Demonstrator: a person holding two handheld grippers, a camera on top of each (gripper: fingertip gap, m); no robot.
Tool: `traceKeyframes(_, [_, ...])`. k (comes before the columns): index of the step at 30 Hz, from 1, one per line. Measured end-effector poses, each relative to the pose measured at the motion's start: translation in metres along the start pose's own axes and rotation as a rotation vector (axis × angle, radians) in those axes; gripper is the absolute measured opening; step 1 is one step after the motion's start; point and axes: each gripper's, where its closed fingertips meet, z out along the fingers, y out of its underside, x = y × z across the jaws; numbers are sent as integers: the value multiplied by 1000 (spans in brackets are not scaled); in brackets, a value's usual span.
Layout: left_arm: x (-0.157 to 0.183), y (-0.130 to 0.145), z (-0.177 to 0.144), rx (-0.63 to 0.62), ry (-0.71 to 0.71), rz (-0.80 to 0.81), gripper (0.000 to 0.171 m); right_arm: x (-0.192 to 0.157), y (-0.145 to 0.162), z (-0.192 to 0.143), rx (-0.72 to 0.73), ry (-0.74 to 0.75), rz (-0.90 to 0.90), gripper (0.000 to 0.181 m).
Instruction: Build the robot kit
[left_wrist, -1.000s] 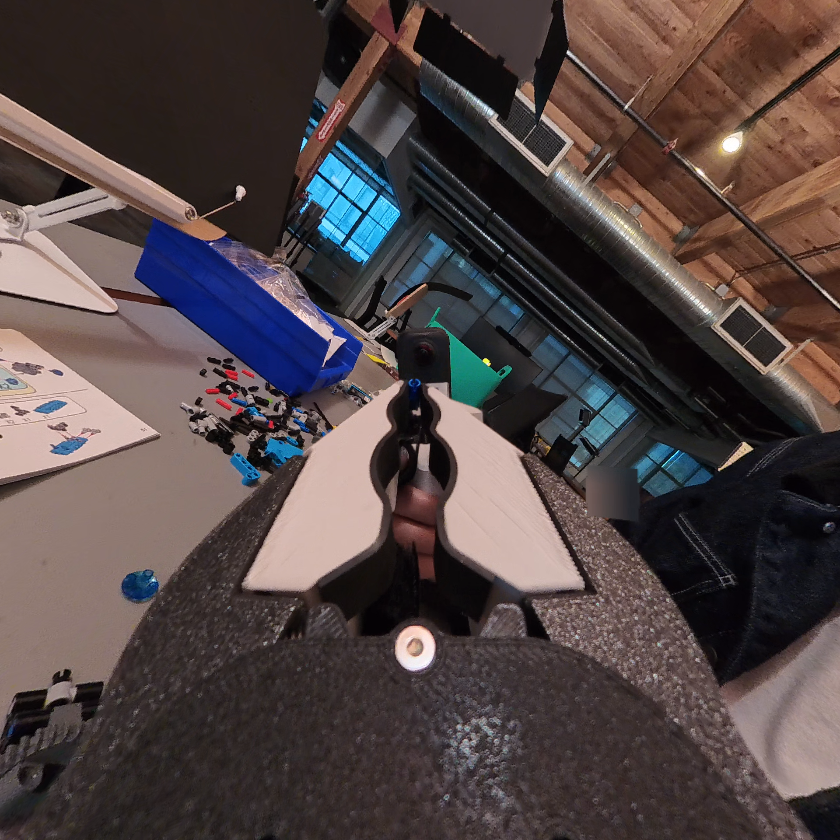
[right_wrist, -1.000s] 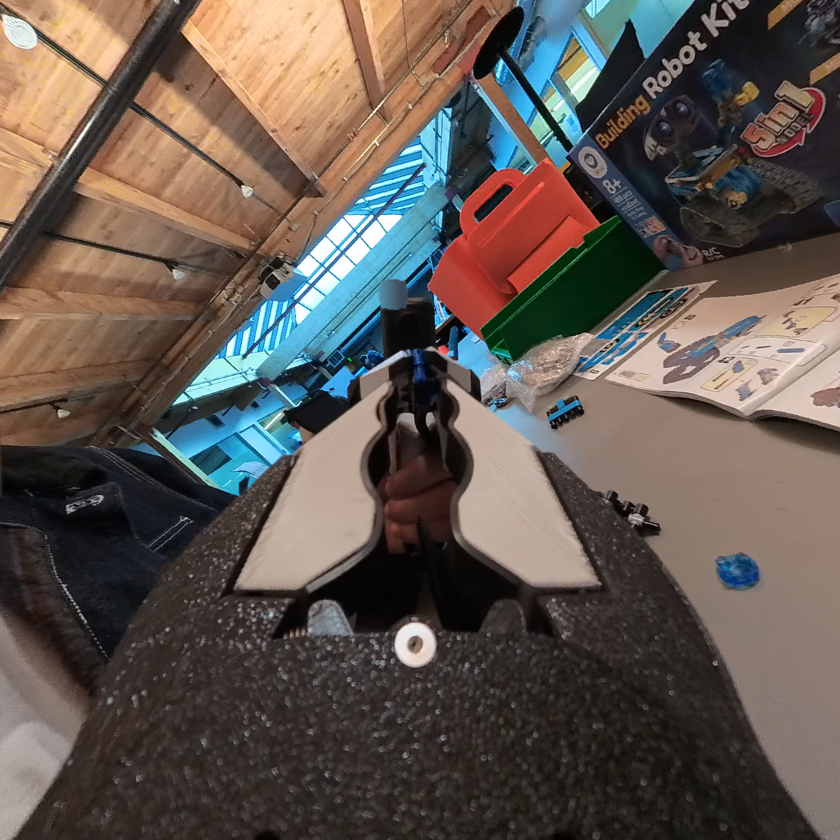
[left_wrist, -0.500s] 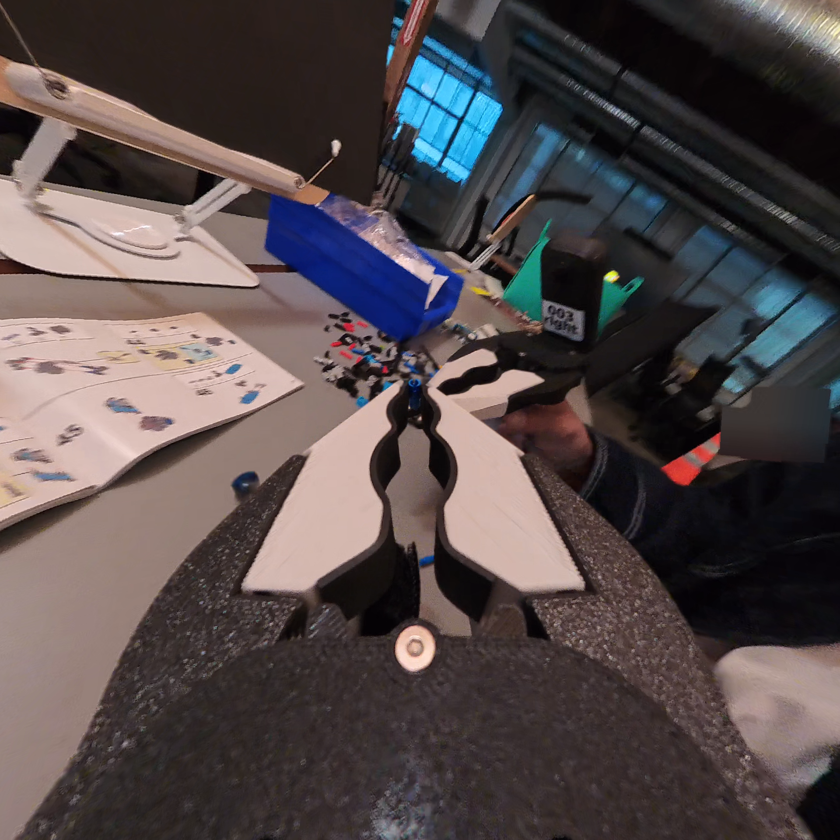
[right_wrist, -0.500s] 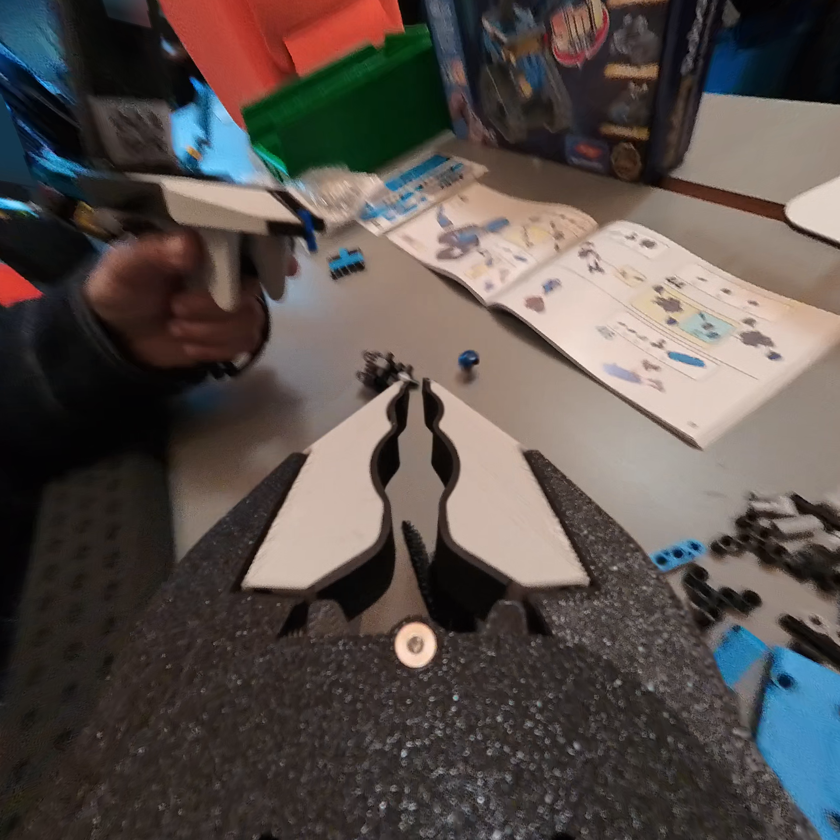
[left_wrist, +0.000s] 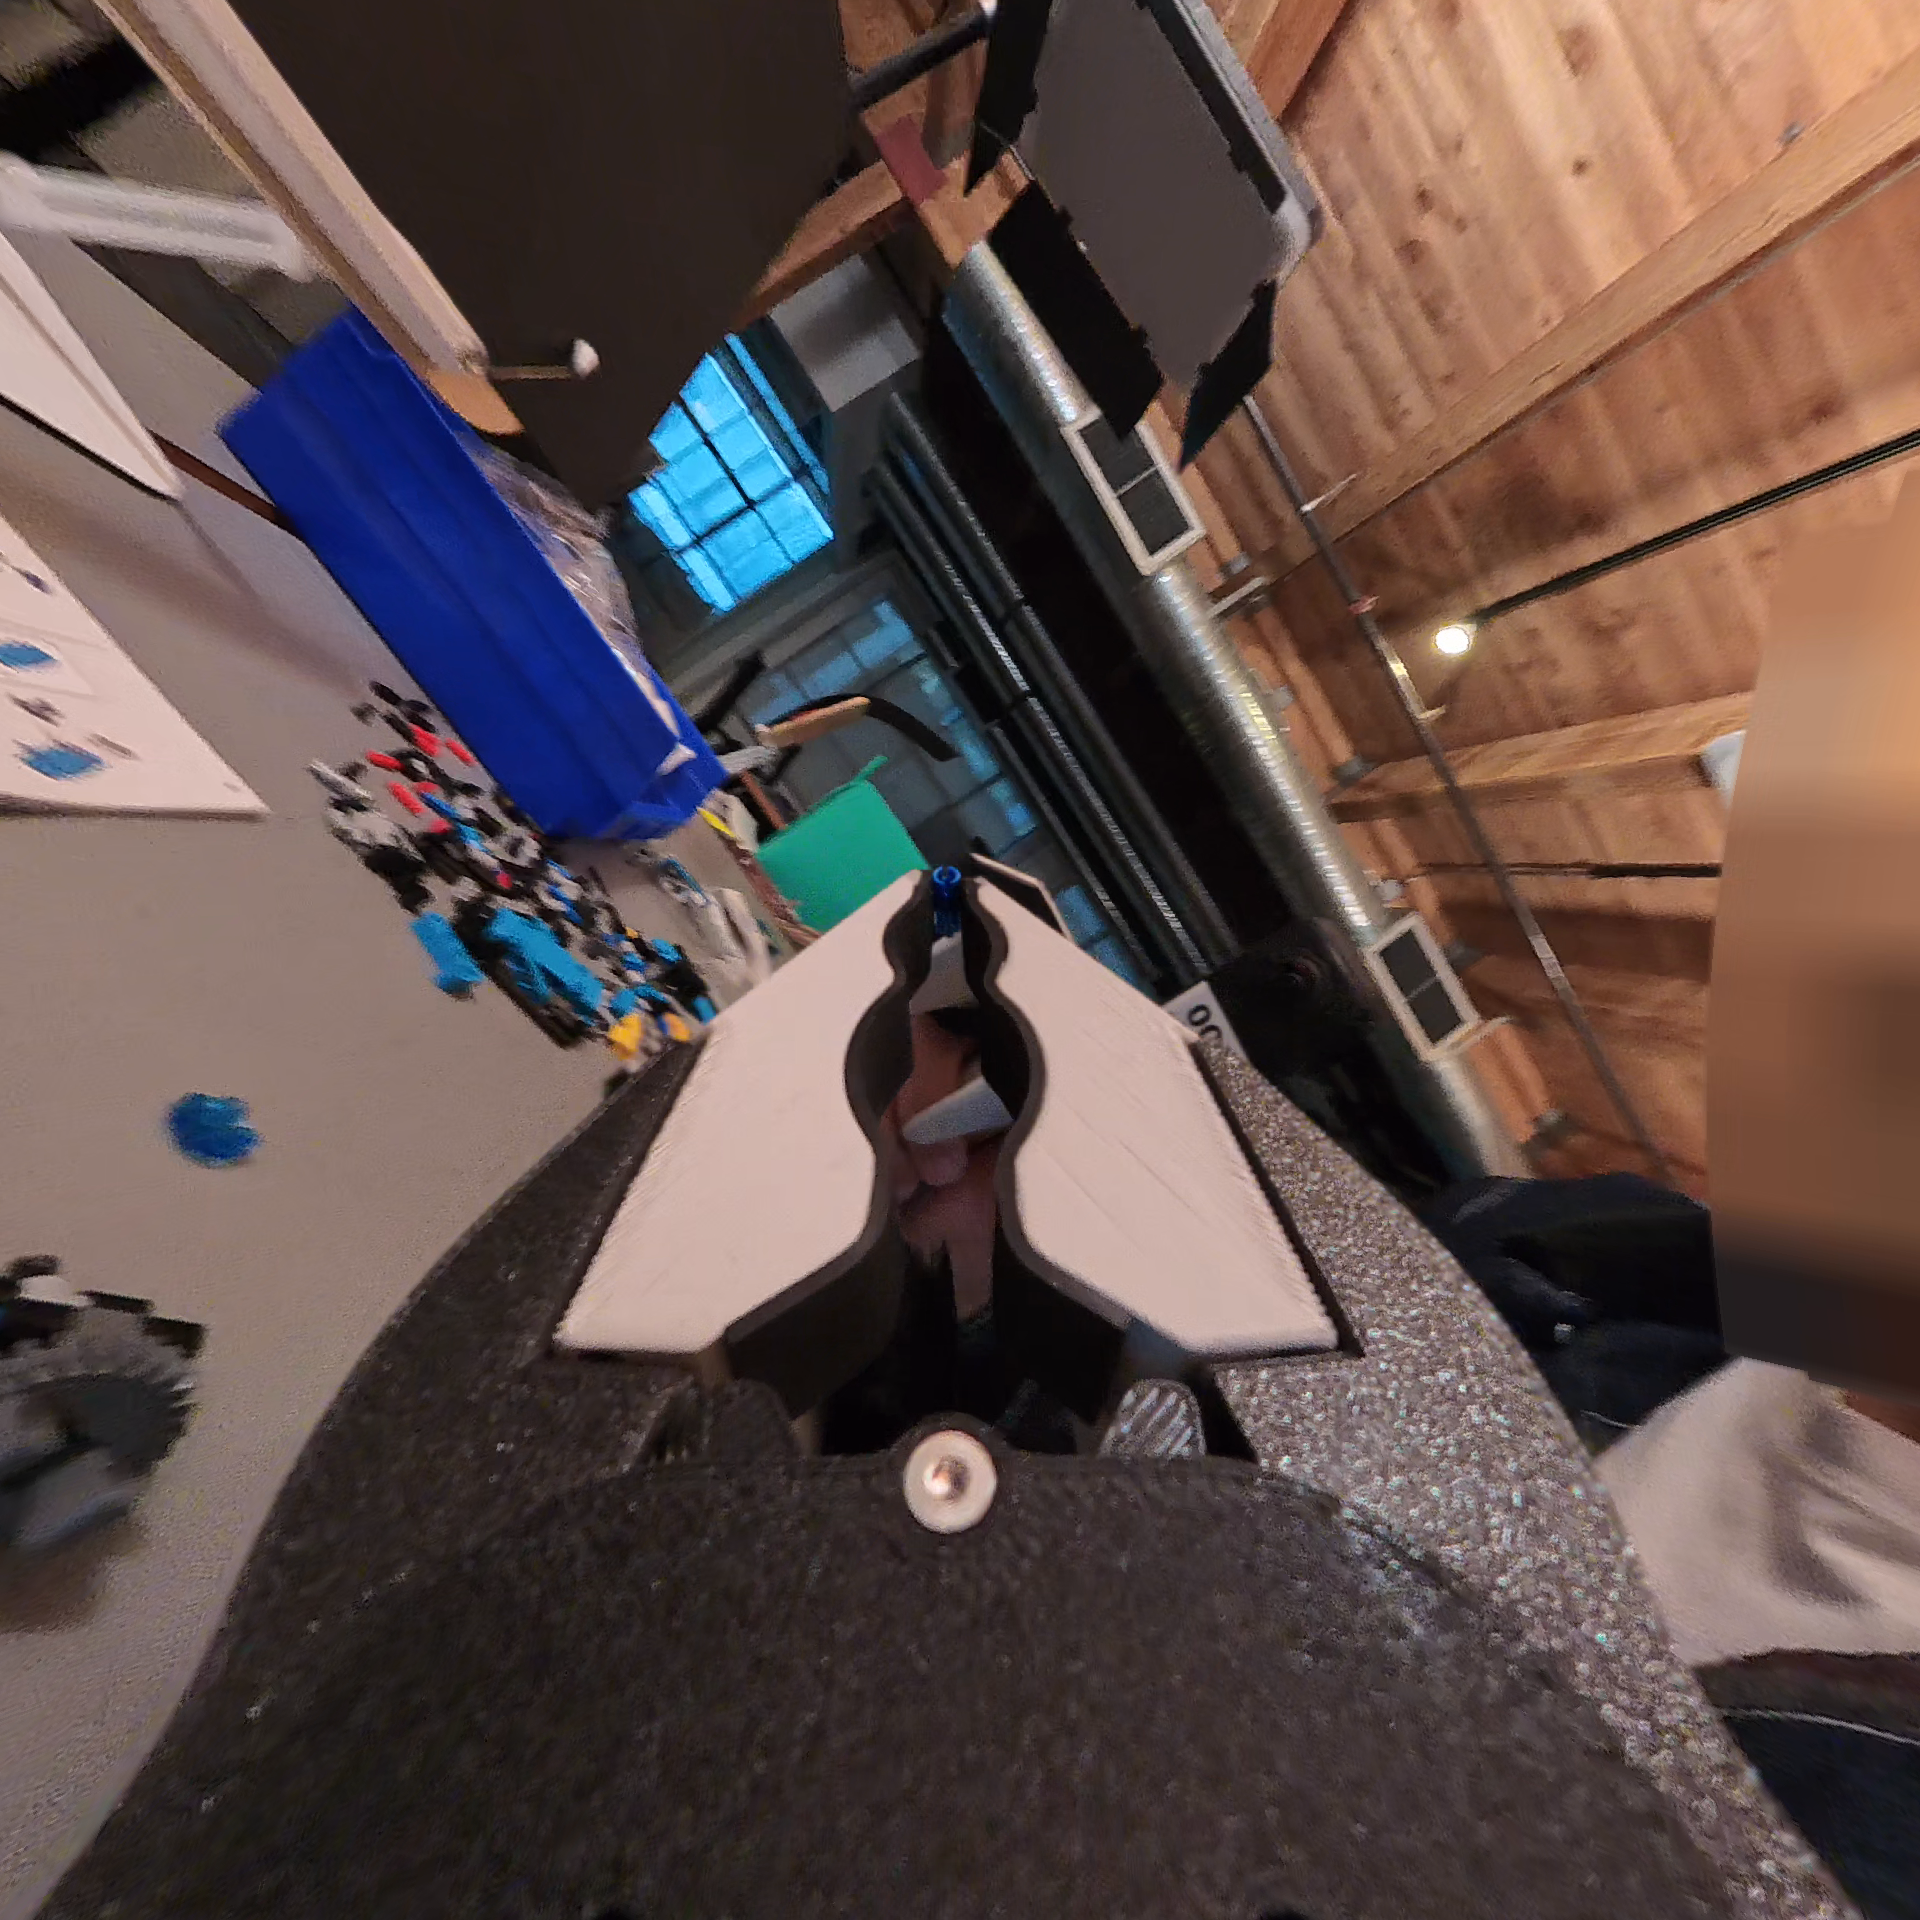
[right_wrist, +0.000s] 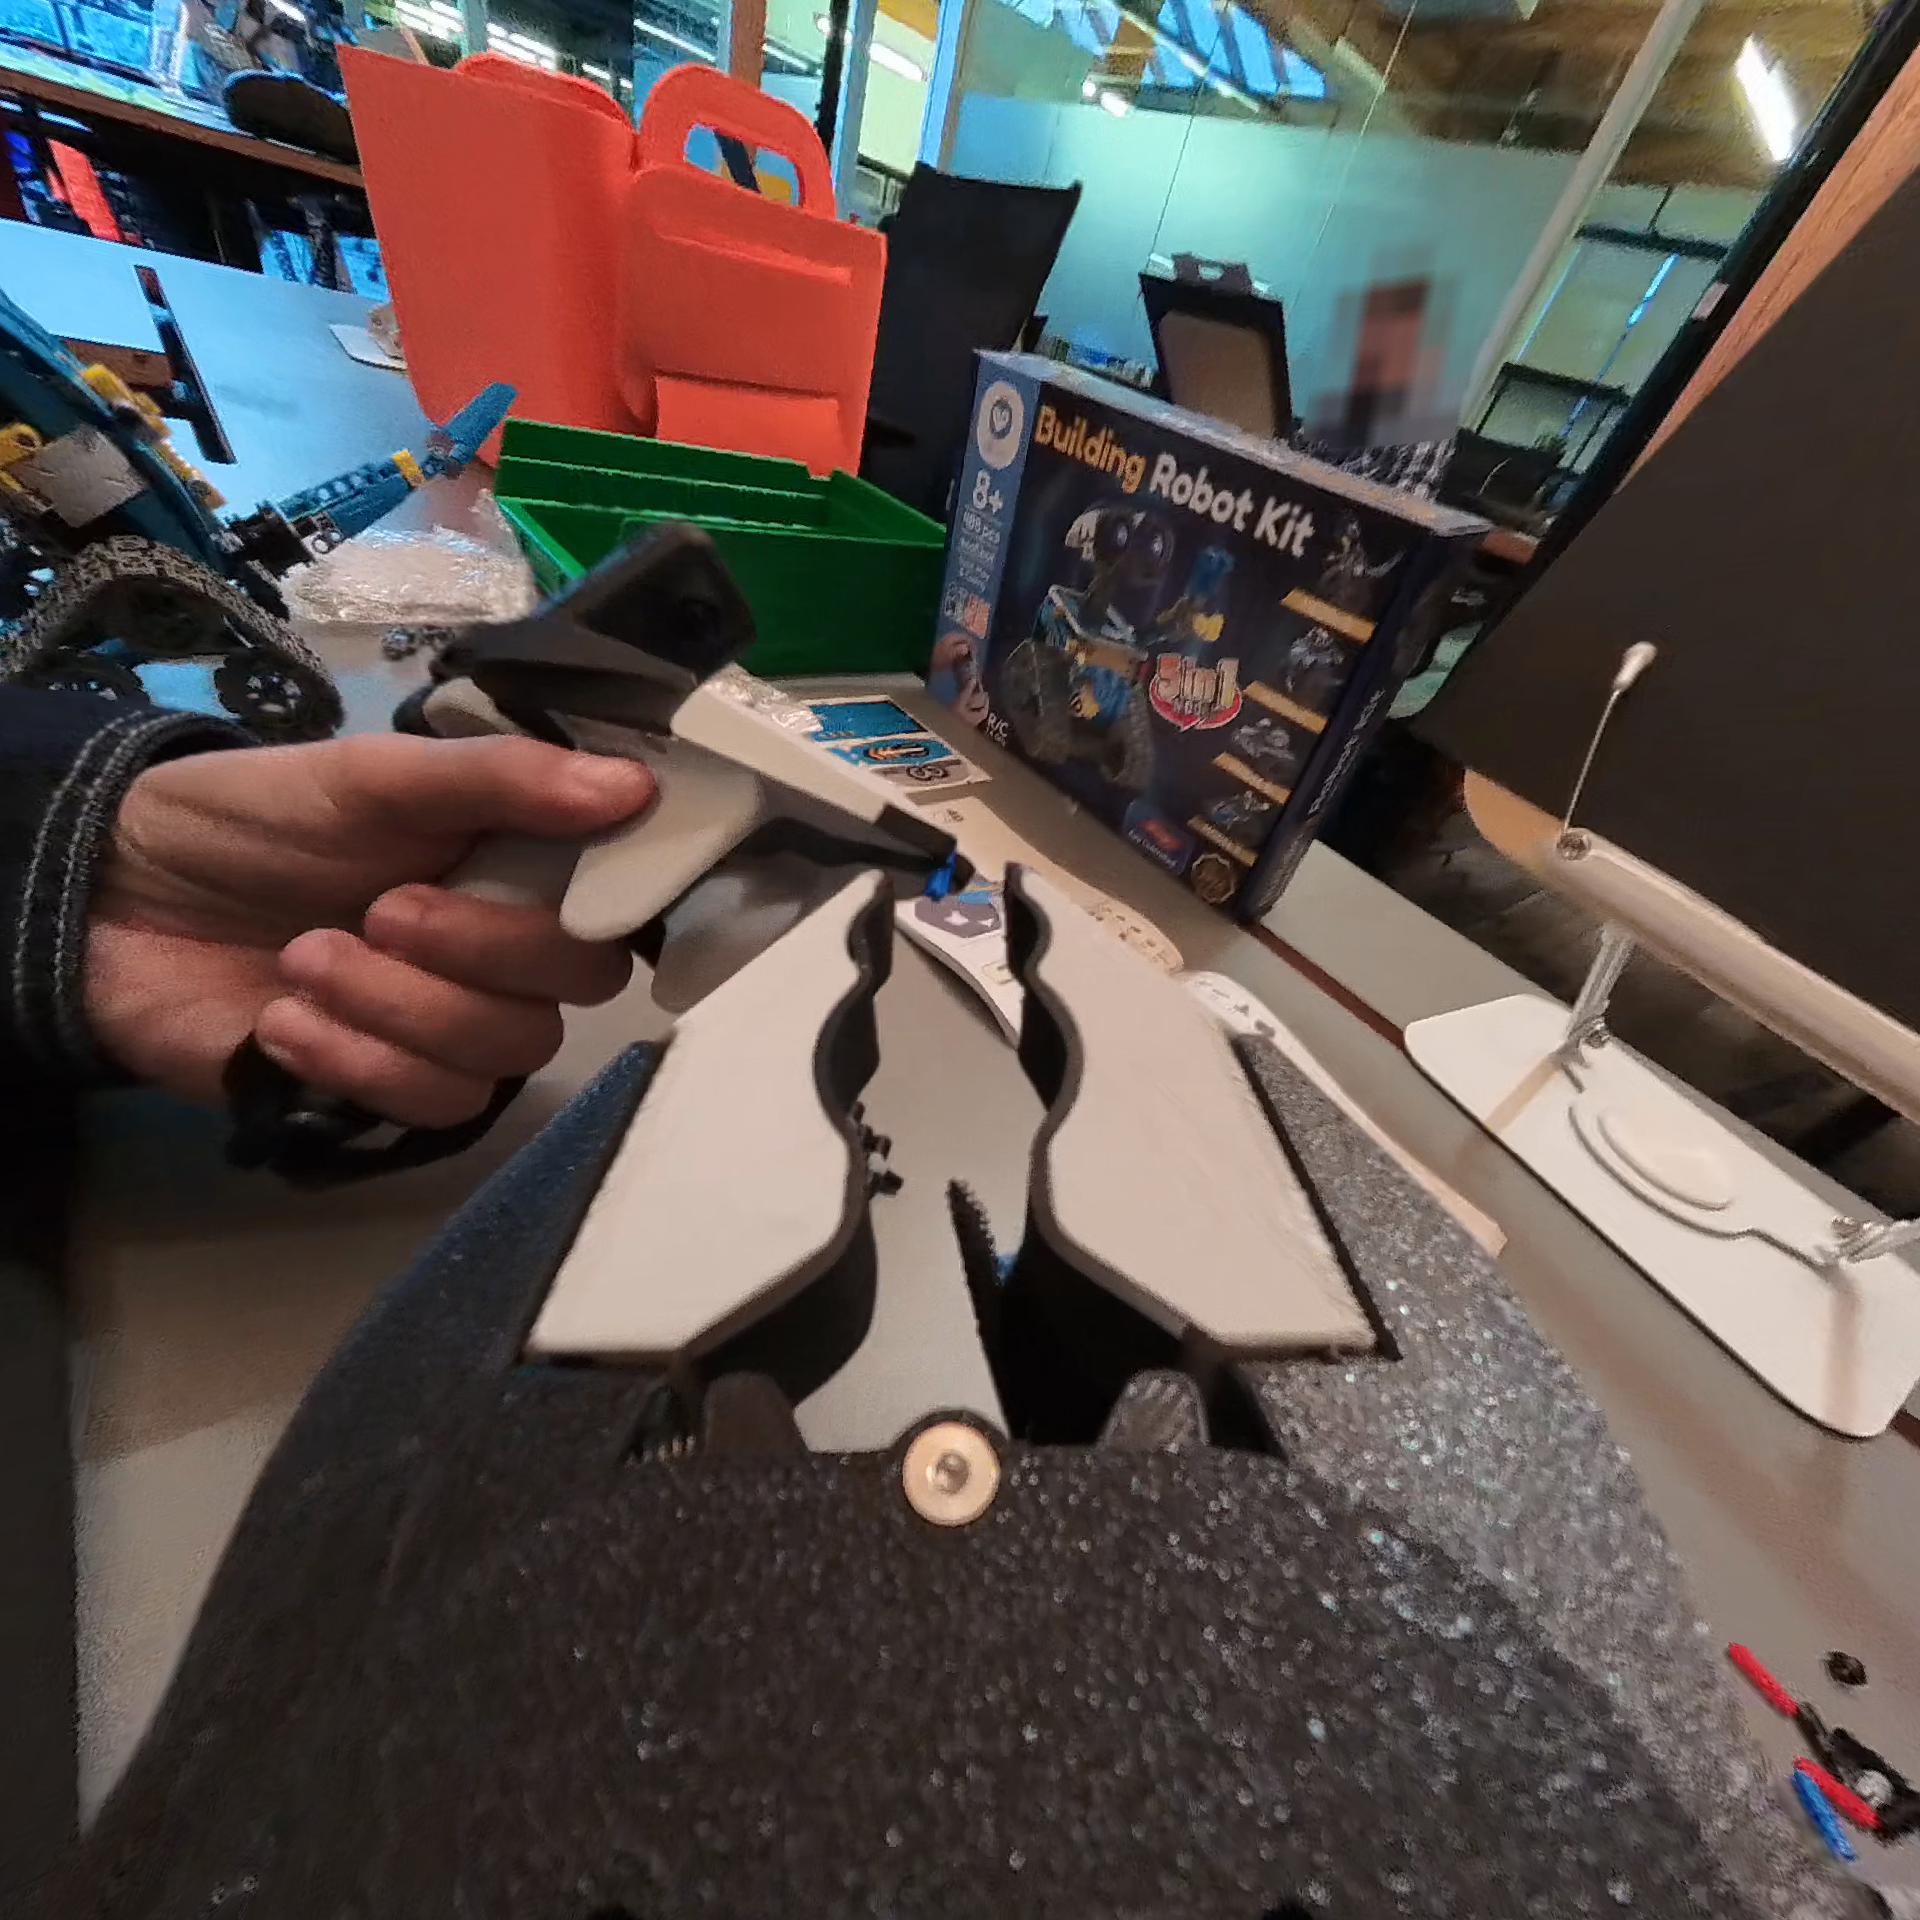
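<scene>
A small blue pin (left_wrist: 943, 891) sits pinched at the very tips of the left gripper (left_wrist: 943, 904), whose fingers are pressed together on it, lifted above the grey table (left_wrist: 312, 1039). In the right wrist view the same pin (right_wrist: 937, 881) shows at the nose of that left gripper (right_wrist: 914, 844), gripped by a hand (right_wrist: 343, 914) at 9 o'clock. The right gripper (right_wrist: 948, 894) is spread, holding nothing, its tips just beside the pin. Beyond it, at 12 to 1 o'clock, an instruction booklet (right_wrist: 1039, 956) lies open on the table (right_wrist: 1351, 997); a dark kit box (right_wrist: 1195, 644) stands behind it, a green bin (right_wrist: 748, 551) and an orange carrier (right_wrist: 623, 260) at 11 o'clock, and a white stand base (right_wrist: 1683, 1195) at 3 o'clock. In the left wrist view, loose black, red and blue parts (left_wrist: 488, 883) scatter at 10 o'clock beside a blue bin (left_wrist: 457, 582), with a blue round piece (left_wrist: 211, 1127) at 9 o'clock. Overhead run a wooden plank ceiling (left_wrist: 1558, 312) and a silver duct (left_wrist: 1247, 675).
</scene>
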Motion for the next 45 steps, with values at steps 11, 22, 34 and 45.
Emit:
traceKeyframes(11, [12, 25, 1, -206, 115, -120, 4, -16, 3, -10, -27, -186, -88, 5])
traceKeyframes(22, [11, 42, -7, -392, 17, 127, 3, -28, 11, -19, -97, -480, -95, 5])
traceKeyframes(34, [-72, -50, -103, -310, -695, 674, 4, 21, 143, 113, -669, -436, 66, 28])
traceKeyframes(45, [-100, -36, -98, -420, -765, 670, 4, 11, 156, 127, -600, -516, 89, 24])
